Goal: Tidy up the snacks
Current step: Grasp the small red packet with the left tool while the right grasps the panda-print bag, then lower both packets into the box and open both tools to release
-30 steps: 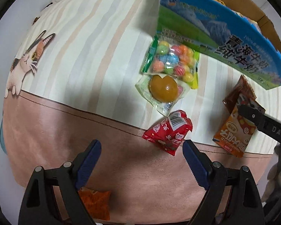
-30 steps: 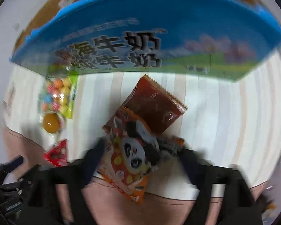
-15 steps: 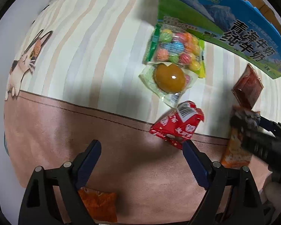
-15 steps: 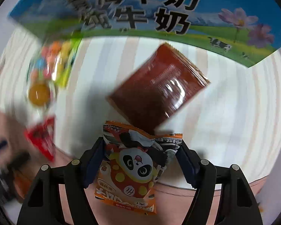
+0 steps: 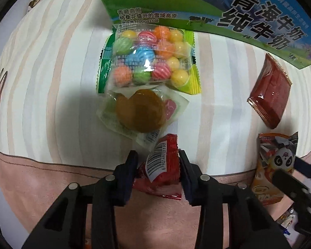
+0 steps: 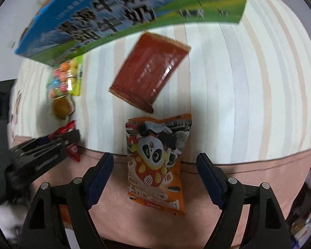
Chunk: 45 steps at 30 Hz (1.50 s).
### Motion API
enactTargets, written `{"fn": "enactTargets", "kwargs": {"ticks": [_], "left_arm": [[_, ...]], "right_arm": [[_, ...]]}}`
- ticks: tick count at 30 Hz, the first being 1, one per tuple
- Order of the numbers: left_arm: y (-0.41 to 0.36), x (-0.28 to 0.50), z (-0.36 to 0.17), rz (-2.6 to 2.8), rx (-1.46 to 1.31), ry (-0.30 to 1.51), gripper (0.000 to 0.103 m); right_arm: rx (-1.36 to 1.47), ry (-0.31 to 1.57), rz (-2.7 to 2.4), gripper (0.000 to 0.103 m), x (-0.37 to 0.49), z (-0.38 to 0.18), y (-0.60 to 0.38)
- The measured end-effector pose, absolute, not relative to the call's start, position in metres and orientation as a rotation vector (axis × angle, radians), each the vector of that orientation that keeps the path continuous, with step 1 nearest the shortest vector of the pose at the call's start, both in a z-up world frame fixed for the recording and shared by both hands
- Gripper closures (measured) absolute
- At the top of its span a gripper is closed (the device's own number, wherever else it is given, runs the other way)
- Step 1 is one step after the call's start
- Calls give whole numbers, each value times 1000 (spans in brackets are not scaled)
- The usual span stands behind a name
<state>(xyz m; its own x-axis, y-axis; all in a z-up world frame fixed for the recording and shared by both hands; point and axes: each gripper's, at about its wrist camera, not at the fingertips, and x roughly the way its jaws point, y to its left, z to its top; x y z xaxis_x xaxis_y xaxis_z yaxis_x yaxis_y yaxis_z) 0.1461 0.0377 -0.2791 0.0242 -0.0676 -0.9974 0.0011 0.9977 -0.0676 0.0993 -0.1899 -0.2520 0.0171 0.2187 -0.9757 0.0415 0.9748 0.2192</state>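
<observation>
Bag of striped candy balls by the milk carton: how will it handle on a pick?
The candy ball bag looks loosely filled, so the balls would probably shift and the bag sag. Its glossy film may be slippery. The flat crimped side edge seems the safer place to pinch.

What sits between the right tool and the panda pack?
Nothing visible. The panda pack lies flat on the cloth between the right tool's open jaws, which have just been opening; neither pad touches it.

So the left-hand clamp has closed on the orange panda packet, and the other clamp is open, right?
Not quite. The left gripper has closed on the red packet, as the left wrist view shows. The panda packet lies loose between the open right gripper's fingers.
</observation>
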Motion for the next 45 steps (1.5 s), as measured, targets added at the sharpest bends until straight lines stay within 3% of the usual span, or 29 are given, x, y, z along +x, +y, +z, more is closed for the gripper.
{"fn": "enactTargets", "kwargs": {"ticks": [5,7,13,21,26,35,45], "left_arm": [[46,126,-278,-41,-95,1590,67],[52,110,-278,-34,-135,1613,67],[61,88,-292,-62,-189,1659,66],[64,101,-305,-77,-197,1670,65],[45,78,-288,-60,-202,1654,71],[41,79,-239,-110,-261,1593,72],[24,147,-119,-265,-294,1392,72]], "right_arm": [[94,1545,103,21,99,-270,-167],[15,1524,107,37,92,-269,-163],[-23,1549,153,39,59,-265,-170],[4,1561,122,32,48,-280,-172],[8,1525,113,43,44,-297,-148],[148,1464,178,47,41,-249,-166],[235,1269,298,48,100,-131,-186]]}}
